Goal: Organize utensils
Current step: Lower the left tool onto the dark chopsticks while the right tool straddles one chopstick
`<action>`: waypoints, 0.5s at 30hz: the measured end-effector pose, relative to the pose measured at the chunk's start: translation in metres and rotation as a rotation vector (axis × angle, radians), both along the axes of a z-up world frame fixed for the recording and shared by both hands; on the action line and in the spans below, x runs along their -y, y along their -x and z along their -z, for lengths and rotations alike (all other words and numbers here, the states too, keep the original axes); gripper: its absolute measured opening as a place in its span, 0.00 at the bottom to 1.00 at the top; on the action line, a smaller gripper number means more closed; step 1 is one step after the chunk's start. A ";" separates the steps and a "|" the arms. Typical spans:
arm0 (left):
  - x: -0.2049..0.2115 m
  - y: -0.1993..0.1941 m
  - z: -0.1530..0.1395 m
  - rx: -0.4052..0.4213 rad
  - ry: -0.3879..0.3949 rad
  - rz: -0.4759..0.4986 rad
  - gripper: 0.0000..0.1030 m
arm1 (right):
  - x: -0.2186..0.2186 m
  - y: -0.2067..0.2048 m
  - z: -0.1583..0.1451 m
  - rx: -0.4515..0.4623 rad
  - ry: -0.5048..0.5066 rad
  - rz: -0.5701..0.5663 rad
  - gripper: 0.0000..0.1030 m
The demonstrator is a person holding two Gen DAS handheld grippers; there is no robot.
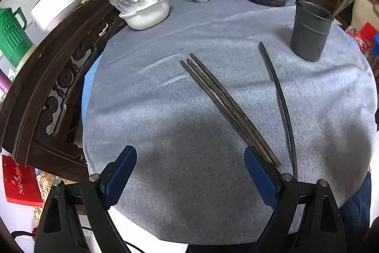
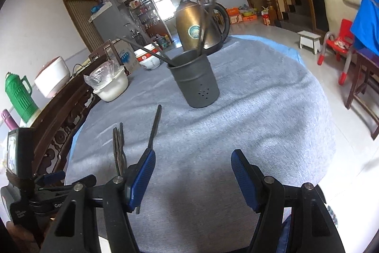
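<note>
Both grippers hang with jaws wide apart, holding nothing – the left gripper low over the cloth, the right gripper facing the holder. Five chopsticks lie loose on the surface: a bundle of three, touching, and a pair nearer the holder, which already has several leaning in it. The likely trouble is a pinch on the bundle catching only one stick and rolling the others aside – thin rods on soft cloth. A stick carried in tilted could also knock the leaning ones or tip the holder
</note>
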State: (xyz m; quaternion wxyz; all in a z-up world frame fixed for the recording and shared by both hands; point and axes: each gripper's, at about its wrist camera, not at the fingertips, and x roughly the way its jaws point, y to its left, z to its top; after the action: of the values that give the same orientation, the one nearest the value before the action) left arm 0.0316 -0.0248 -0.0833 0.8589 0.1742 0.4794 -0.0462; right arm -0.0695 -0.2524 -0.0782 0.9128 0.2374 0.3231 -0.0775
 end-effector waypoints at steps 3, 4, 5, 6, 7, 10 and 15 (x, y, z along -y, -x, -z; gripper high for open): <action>0.008 -0.005 0.003 -0.001 -0.034 -0.001 0.90 | 0.014 0.002 0.003 0.012 -0.024 0.009 0.68; 0.008 -0.007 0.003 0.000 -0.039 -0.005 0.89 | 0.018 0.003 0.003 0.015 -0.030 0.014 0.68; 0.009 -0.010 0.002 0.001 -0.044 -0.009 0.89 | 0.024 0.004 0.005 0.018 -0.042 0.021 0.68; 0.011 -0.014 0.002 0.003 -0.051 -0.014 0.89 | 0.028 0.005 0.005 0.019 -0.050 0.027 0.68; 0.011 -0.018 0.001 0.005 -0.053 -0.018 0.89 | 0.034 0.006 0.008 0.017 -0.060 0.039 0.68; 0.011 -0.030 -0.004 0.009 -0.042 -0.033 0.89 | 0.043 0.004 0.012 0.006 -0.080 0.059 0.68; 0.000 -0.055 -0.016 0.023 0.008 -0.065 0.89 | 0.039 -0.010 0.008 0.000 -0.057 0.035 0.68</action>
State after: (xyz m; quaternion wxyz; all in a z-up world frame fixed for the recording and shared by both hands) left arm 0.0864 -0.0244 -0.0674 0.8661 0.1556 0.4748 -0.0179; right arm -0.0592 -0.2913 -0.0861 0.9042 0.2691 0.3209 -0.0840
